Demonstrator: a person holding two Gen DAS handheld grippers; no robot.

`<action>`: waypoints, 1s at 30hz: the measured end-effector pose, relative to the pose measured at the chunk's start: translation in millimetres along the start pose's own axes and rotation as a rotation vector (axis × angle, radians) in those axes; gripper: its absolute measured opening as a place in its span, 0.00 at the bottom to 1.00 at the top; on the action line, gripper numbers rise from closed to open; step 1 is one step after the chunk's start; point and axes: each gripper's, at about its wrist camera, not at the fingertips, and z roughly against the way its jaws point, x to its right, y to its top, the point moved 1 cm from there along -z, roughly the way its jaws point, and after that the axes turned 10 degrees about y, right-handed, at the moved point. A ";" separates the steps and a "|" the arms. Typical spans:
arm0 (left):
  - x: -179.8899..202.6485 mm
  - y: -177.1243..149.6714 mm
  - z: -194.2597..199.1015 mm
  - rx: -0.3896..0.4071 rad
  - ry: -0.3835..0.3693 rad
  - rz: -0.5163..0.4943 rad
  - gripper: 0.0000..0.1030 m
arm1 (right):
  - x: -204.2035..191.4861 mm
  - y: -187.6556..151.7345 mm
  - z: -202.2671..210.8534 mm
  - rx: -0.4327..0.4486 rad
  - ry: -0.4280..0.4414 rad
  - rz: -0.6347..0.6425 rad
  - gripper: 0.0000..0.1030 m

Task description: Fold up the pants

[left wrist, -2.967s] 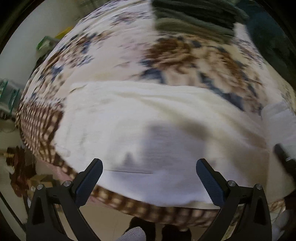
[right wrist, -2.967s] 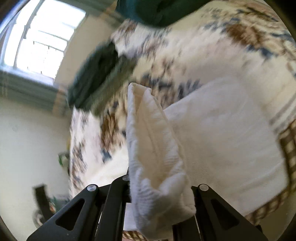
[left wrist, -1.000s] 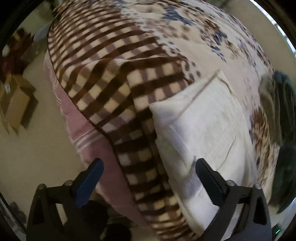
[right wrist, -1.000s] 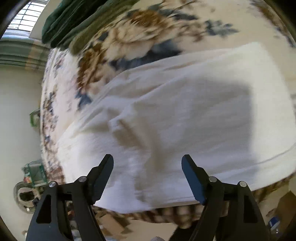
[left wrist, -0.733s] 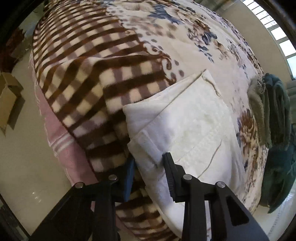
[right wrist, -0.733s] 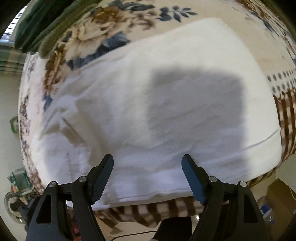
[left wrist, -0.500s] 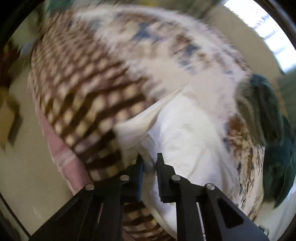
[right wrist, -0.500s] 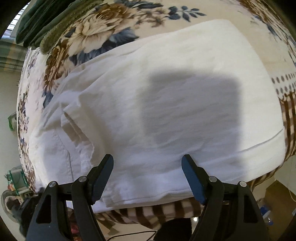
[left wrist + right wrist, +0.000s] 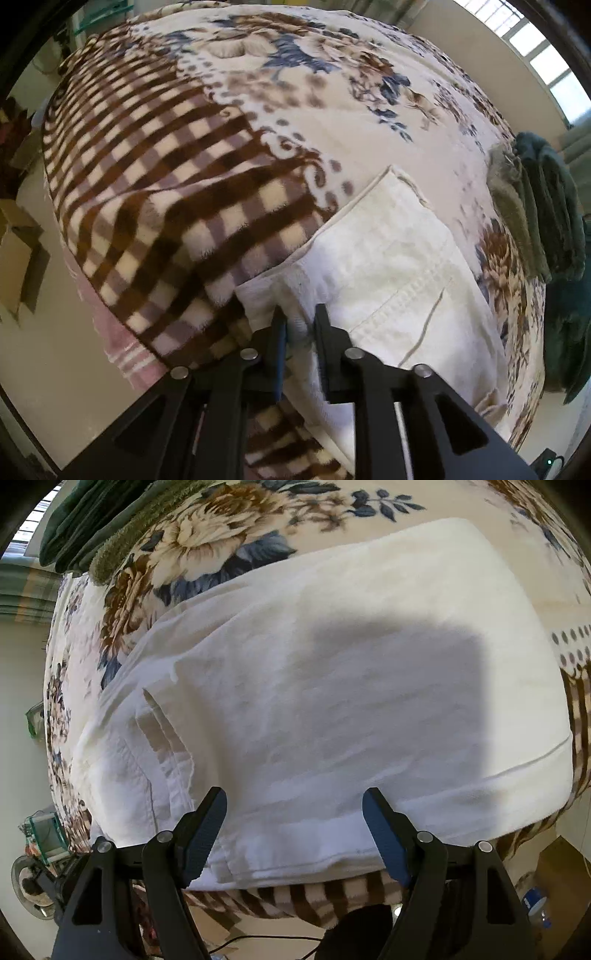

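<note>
My left tongs (image 9: 298, 325) pinch the near corner of the pants (image 9: 391, 266); the pinched cloth is mostly hidden between the jaws. My right tongs (image 9: 293, 823) are spread wide, just above the near hem of the pants (image 9: 332, 686), not gripping. Pants lie folded on the blanket (image 9: 177, 192) straight ahead of both tongs, near the bed edge. Green towels (image 9: 546, 218) sit far right, cut off by the frame. Bottle (image 9: 533, 904) low right, label unreadable. No legible writing.
</note>
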 end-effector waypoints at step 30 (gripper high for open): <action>-12.1 -15.0 11.9 0.026 -0.169 0.212 0.30 | 5.3 6.8 -8.2 -0.030 -0.045 -0.027 0.76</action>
